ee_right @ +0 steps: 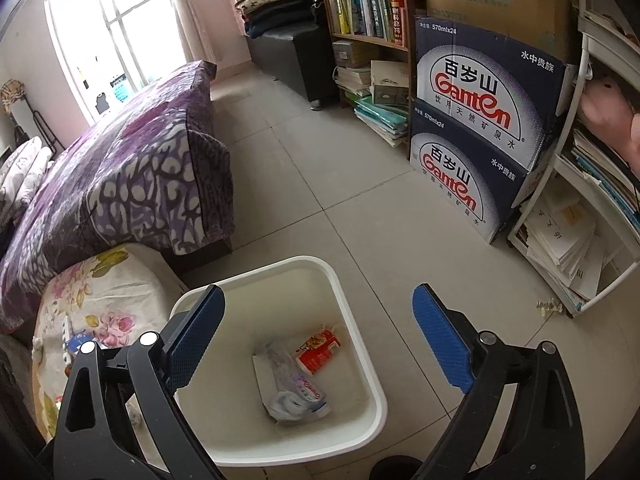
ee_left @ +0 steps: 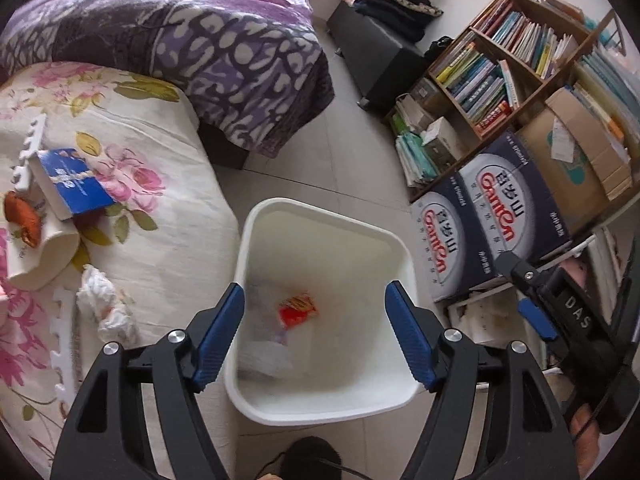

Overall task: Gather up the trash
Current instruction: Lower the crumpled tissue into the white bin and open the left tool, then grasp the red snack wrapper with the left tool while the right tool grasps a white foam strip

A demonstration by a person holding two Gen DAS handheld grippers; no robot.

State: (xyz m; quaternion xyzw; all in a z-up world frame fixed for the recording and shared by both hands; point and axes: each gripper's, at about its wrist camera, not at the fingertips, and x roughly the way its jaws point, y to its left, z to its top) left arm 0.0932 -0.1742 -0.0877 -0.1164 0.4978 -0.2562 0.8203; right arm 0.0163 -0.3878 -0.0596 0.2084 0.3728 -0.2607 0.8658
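the left hand-held gripper is hanging right over the white bin, jaws apart and nothing sitting between the blue pads. the right hand-held gripper is pointing down at the same bin from the side, jaws wide apart too, empty. trash is already lying at the bottom of the bin: a red snack wrapper and a crumpled clear plastic bag just beside it. the bin is standing on the tile floor, snug against the bed with the floral sheet. a wad of crumpled white tissue is still sitting on that sheet, near the bin.
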